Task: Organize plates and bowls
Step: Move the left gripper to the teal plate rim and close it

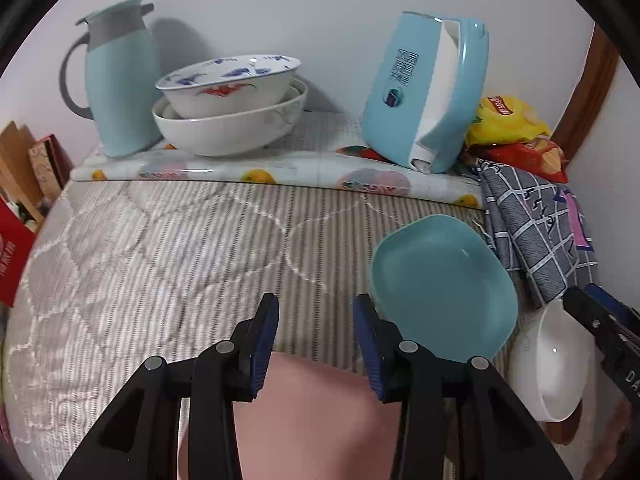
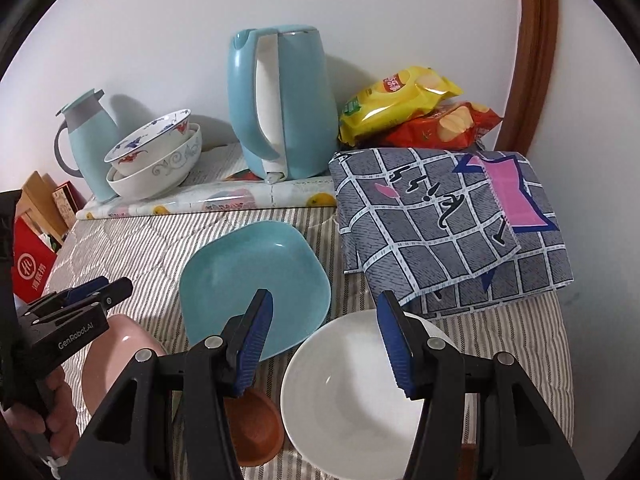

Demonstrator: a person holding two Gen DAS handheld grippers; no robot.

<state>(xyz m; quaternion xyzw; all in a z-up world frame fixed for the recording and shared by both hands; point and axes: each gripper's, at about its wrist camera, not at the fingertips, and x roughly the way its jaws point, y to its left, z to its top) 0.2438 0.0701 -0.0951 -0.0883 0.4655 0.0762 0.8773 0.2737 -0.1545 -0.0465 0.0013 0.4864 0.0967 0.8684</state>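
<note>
My left gripper [image 1: 316, 332] is open and hangs over a pink bowl [image 1: 312, 412] on the striped quilt, with nothing between its pads. A teal square plate [image 1: 444, 284] lies just to its right. My right gripper [image 2: 326, 336] is also open and hovers above a white bowl [image 2: 348, 392]; its right finger crosses the bowl's far rim. The teal plate [image 2: 252, 280] sits beyond its left finger, and a small brown bowl [image 2: 252, 428] lies beside the white one. The pink bowl [image 2: 116, 356] shows under the left gripper [image 2: 100, 294]. Two stacked bowls [image 1: 228, 104] stand at the back.
On the raised board at the back stand a pale blue thermos jug [image 1: 116, 80] and a blue kettle [image 2: 280, 108]. Chip bags [image 2: 416, 116] and a folded checked cloth [image 2: 448, 224] fill the right side. Boxes [image 2: 32, 256] stand off the left edge. A hand [image 2: 60, 412] holds the left gripper.
</note>
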